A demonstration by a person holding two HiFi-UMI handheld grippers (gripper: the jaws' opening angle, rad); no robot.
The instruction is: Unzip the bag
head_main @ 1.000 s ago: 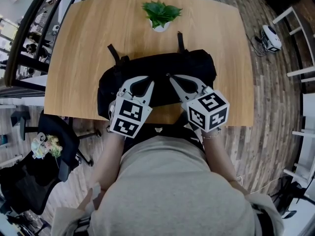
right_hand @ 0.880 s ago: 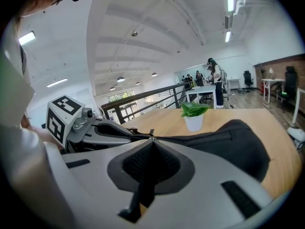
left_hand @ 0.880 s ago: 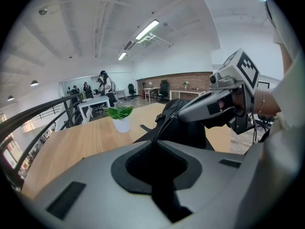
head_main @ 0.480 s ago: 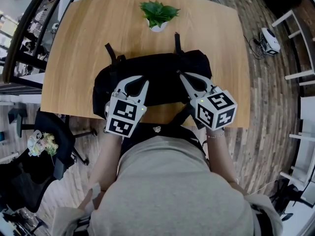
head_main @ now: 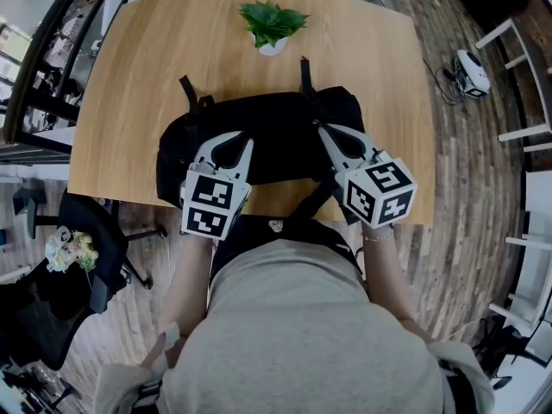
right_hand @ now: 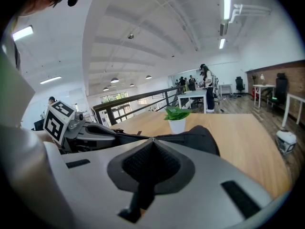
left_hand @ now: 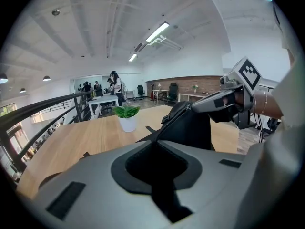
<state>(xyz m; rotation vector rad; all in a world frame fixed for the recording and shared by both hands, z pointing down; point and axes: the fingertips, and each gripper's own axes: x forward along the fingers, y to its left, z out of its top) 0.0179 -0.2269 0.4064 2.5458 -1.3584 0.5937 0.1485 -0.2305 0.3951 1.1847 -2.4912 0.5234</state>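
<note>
The zip on the black bag [head_main: 280, 132] cannot be made out against the dark fabric. The grippers cover part of the bag's near side, and the person's torso [head_main: 302, 326] hides the near edge of the wooden table [head_main: 147, 67].

The bag lies across the near half of the table, with two straps [head_main: 304, 67] pointing to the far side. A potted plant [head_main: 270, 26] stands just beyond it. Around the table are plank flooring [head_main: 470, 197], a dark railing [head_main: 43, 67] on the left and an office chair [head_main: 95, 231] near left. People [left_hand: 114, 82] stand at far desks under strip lights [left_hand: 157, 31].

The left gripper [head_main: 248, 141] is clenched on a fold of the bag's left half. The right gripper [head_main: 322, 128] has its jaws pressed together on the bag's right half; whether a zip pull is pinched there cannot be told.
</note>
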